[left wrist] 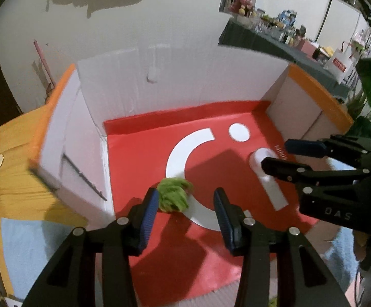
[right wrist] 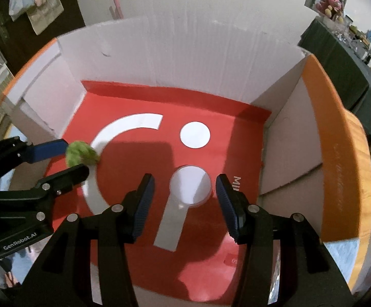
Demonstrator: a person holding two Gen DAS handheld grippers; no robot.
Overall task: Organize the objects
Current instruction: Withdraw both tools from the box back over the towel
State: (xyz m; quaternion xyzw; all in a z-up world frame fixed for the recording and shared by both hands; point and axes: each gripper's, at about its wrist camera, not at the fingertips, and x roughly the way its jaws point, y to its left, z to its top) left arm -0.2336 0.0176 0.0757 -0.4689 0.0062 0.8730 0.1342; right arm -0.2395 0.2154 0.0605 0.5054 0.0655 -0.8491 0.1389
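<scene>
box (left wrist: 185, 81): white walls, orange-edged flaps, red floor with white markings | green fuzzy object (left wrist: 173, 194): on floor, beside left gripper's (left wrist: 186, 204) left finger, jaws apart | right gripper (left wrist: 277, 154): right side, jaws apart, over white cylinder (left wrist: 258, 160)

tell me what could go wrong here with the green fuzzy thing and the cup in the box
1. The green fuzzy thing lies loose on the red floor of the box, beside one finger of the open left claw; a sideways move might nudge it.
2. The round white cup sits between the fingers of the open right claw; a tilt on lifting away could tip it.
3. Both claws work close together inside the box, so they may bump.
</scene>
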